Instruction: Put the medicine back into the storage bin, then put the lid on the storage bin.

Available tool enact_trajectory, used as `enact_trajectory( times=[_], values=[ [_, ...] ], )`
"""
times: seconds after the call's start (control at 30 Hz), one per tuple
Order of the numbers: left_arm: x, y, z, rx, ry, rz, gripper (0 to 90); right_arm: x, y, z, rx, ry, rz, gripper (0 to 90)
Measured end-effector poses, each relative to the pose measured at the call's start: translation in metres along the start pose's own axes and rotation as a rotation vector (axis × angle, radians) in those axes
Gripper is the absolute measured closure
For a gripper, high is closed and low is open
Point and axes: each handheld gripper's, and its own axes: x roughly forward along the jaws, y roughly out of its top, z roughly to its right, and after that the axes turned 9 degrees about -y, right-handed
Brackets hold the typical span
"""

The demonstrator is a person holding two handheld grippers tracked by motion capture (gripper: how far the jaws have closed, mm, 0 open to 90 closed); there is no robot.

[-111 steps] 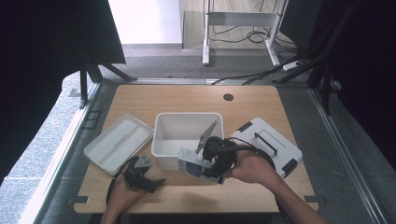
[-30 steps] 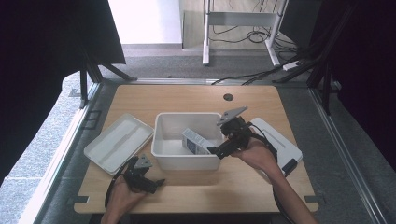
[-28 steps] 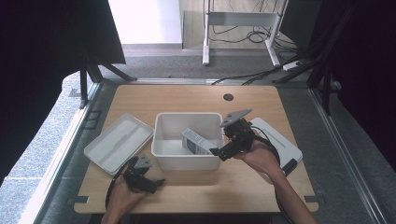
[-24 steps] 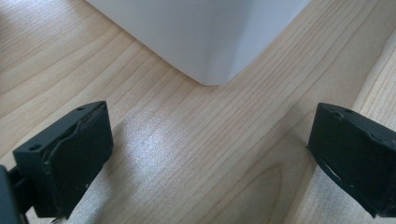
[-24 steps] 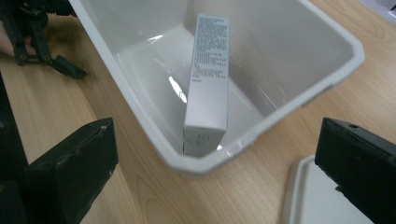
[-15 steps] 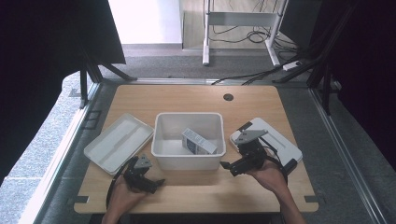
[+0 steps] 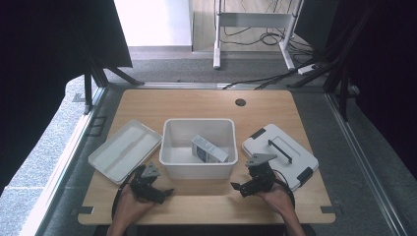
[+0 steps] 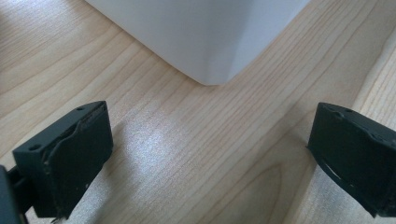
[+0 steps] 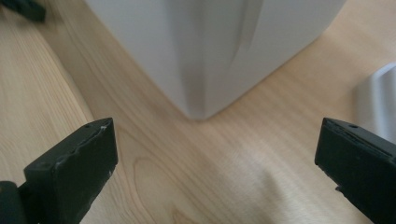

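With the small white-and-blue carton [image 7: 210,149] lying in the white plastic tub [image 7: 198,169] at frame centre, both the left hand-held gripper [image 7: 156,192] and right hand-held gripper [image 7: 242,189] rest empty, jaws wide, so probably the flat white lid [image 7: 124,150] at left comes next, best approached level.

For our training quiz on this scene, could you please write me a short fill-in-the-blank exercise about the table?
1. The small box lies inside the white ____.
2. The jaws of the right gripper stand ____.
3. The flat lid with the black handle lies on the tub's ____ side in the high view.
4. The left gripper hovers over the wooden ____.

Missing words: tub; open; right; table
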Motion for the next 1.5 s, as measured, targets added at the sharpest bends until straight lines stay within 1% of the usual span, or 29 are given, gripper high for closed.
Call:
enact_trajectory(
  times=[0.03,0.1,0.13,0.23,0.33,0.4,0.53,0.57,0.67,0.7,0.73,0.83,0.87,0.9,0.93,0.97,1.0,1.03,1.07,1.17,1.23,1.27,1.3,1.33,1.37,1.4,1.43,1.47,1.5],
  values=[
    [0.000,0.000,0.000,0.000,0.000,0.000,0.0,0.006,-0.006,-0.001,-0.006,0.008,-0.015,0.0],
    [0.000,0.000,0.000,0.000,0.000,0.000,0.0,0.012,-0.012,-0.002,-0.006,0.012,-0.030,0.0],
    [0.000,0.000,0.000,0.000,0.000,0.000,0.0,0.012,-0.012,-0.002,-0.006,0.012,-0.030,0.0],
    [0.000,0.000,0.000,0.000,-0.001,0.000,0.0,0.022,-0.021,-0.003,-0.010,0.007,-0.061,0.0],
    [0.000,0.000,0.000,0.000,-0.001,0.000,0.0,0.023,-0.024,-0.004,-0.019,-0.009,-0.046,0.0],
    [0.000,0.000,-0.001,0.003,-0.006,0.001,0.0,0.023,-0.027,-0.005,-0.043,-0.028,-0.031,0.0],
    [-0.002,0.001,-0.002,-0.003,-0.003,-0.013,0.1,0.023,-0.029,-0.005,-0.042,-0.026,-0.020,0.0],
    [-0.005,0.001,-0.003,-0.009,0.004,-0.013,0.2,0.023,-0.029,-0.005,-0.042,-0.026,-0.020,0.0],
    [-0.010,0.002,-0.004,-0.018,-0.001,-0.005,0.8,0.023,-0.029,-0.005,-0.041,-0.027,-0.020,0.0],
    [-0.015,0.004,-0.003,-0.016,-0.003,-0.006,1.2,0.023,-0.028,-0.006,-0.031,-0.039,-0.021,0.0],
    [-0.015,0.004,-0.003,-0.016,-0.003,-0.006,1.5,0.023,-0.028,-0.007,-0.026,-0.043,-0.021,0.0],
    [-0.027,0.009,-0.004,0.000,0.007,-0.031,2.6,0.023,-0.028,-0.008,-0.017,-0.052,-0.023,0.0],
    [-0.027,0.009,-0.004,0.000,0.007,-0.031,2.7,0.023,-0.028,-0.008,-0.016,-0.054,-0.023,0.0],
    [-0.035,0.013,-0.007,0.006,0.025,-0.050,2.9,0.023,-0.028,-0.008,-0.016,-0.054,-0.023,0.0],
    [-0.035,0.013,-0.007,0.006,0.025,-0.050,3.4,0.023,-0.028,-0.008,-0.016,-0.054,-0.023,0.0],
    [-0.043,0.015,-0.010,0.003,0.030,-0.057,3.7,0.023,-0.028,-0.008,-0.016,-0.054,-0.023,0.0],
    [-0.043,0.015,-0.010,0.003,0.030,-0.057,4.3,0.023,-0.028,-0.008,-0.016,-0.054,-0.023,0.0],
    [-0.054,0.018,-0.016,-0.007,0.031,-0.065,4.9,0.023,-0.028,-0.008,-0.016,-0.054,-0.023,0.0],
    [-0.058,0.018,-0.019,-0.010,0.034,-0.071,5.4,0.023,-0.028,-0.008,-0.015,-0.054,-0.023,0.0],
    [-0.069,0.019,-0.030,-0.022,0.047,-0.082,7.6,0.023,-0.028,-0.008,-0.016,-0.054,-0.023,0.0],
    [-0.077,0.019,-0.040,-0.038,0.053,-0.083,8.9,0.023,-0.028,-0.008,-0.015,-0.054,-0.023,0.0],
    [-0.077,0.019,-0.040,-0.038,0.053,-0.083,9.9,0.023,-0.028,-0.008,-0.015,-0.054,-0.023,0.0],
    [-0.084,0.020,-0.049,-0.050,0.062,-0.081,11.1,0.023,-0.028,-0.008,-0.016,-0.053,-0.023,0.0],
    [-0.084,0.020,-0.049,-0.050,0.062,-0.081,12.0,0.023,-0.028,-0.008,-0.016,-0.053,-0.023,0.0],
    [-0.090,0.021,-0.057,-0.061,0.080,-0.083,12.7,0.023,-0.028,-0.008,-0.016,-0.054,-0.023,0.0],
    [-0.090,0.021,-0.057,-0.061,0.080,-0.083,13.4,0.023,-0.028,-0.008,-0.016,-0.054,-0.023,0.0],
    [-0.096,0.023,-0.068,-0.069,0.107,-0.087,14.0,0.023,-0.028,-0.008,-0.015,-0.054,-0.023,0.0],
    [-0.096,0.023,-0.068,-0.069,0.107,-0.087,14.4,0.023,-0.028,-0.008,-0.015,-0.054,-0.023,0.0],
    [-0.099,0.024,-0.073,-0.073,0.120,-0.090,14.4,0.023,-0.028,-0.008,-0.016,-0.054,-0.023,0.0]
  ],
)
